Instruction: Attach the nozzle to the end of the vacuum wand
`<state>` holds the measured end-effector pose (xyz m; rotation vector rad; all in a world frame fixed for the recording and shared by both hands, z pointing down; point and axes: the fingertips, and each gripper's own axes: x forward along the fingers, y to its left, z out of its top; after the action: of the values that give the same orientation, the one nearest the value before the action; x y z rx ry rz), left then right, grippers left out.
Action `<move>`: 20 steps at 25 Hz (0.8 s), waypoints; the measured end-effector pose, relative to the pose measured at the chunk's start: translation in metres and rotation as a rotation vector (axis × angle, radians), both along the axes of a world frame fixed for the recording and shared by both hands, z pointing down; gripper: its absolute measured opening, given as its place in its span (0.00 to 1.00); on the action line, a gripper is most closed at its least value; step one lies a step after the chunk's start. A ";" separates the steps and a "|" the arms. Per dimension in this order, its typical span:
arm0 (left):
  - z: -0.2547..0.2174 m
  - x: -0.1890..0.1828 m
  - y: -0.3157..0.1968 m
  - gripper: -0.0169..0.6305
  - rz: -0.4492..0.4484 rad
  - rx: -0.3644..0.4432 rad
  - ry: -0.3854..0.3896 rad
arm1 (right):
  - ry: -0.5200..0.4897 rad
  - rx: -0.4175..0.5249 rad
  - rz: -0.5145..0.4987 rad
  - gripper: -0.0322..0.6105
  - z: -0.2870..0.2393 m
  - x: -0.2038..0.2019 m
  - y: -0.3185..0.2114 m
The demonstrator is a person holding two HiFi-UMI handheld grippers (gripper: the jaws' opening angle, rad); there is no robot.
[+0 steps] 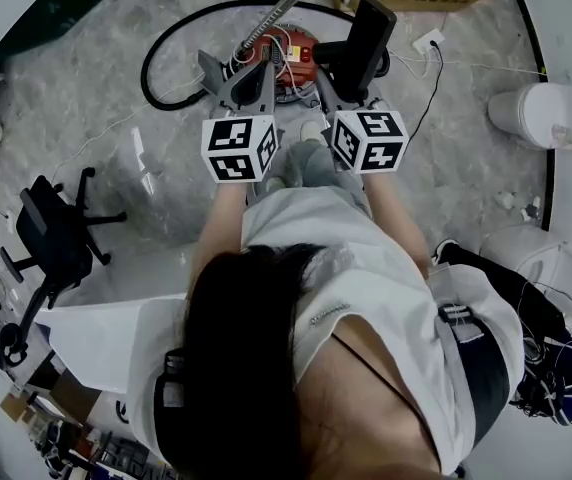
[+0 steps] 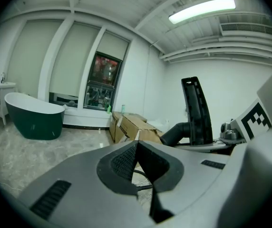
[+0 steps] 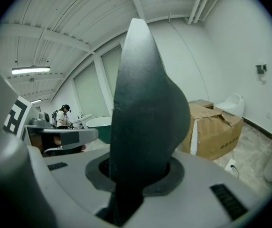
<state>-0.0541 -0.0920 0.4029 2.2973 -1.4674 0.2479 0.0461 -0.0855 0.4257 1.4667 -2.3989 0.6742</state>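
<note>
Nozzle [image 1: 366,33]: black matte plastic, flat, tall; upright, clamped in your right tool [image 1: 344,86].
Left tool [image 1: 244,86]: closed, holding nothing.

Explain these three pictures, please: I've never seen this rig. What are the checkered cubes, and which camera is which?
No robot: a person holds a two-jaw gripper in each hand, and the marker cubes are parts of those grippers. The head view looks down from the person's head. The other two views ride on the grippers and look along their jaws. The left gripper is shut and empty. The right gripper is clamped on the black nozzle. On the floor lie the red vacuum, its black hose and the metal wand, not yet joined to the nozzle.
</note>
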 end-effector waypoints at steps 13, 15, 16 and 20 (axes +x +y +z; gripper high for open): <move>0.012 0.018 -0.049 0.03 -0.021 -0.008 -0.092 | 0.012 -0.012 -0.050 0.19 0.006 0.020 -0.059; 0.016 0.020 -0.056 0.03 -0.020 -0.012 -0.097 | 0.018 -0.013 -0.065 0.20 0.008 0.022 -0.068; 0.020 0.021 -0.060 0.03 -0.018 -0.021 -0.101 | 0.018 -0.013 -0.070 0.19 0.009 0.023 -0.072; 0.038 0.020 -0.071 0.03 -0.033 -0.066 -0.142 | 0.009 -0.016 -0.089 0.19 0.011 0.029 -0.088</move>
<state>-0.0338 -0.1629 0.4413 2.2411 -1.5398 0.4516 0.0749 -0.1730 0.4368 1.3450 -2.4297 0.6627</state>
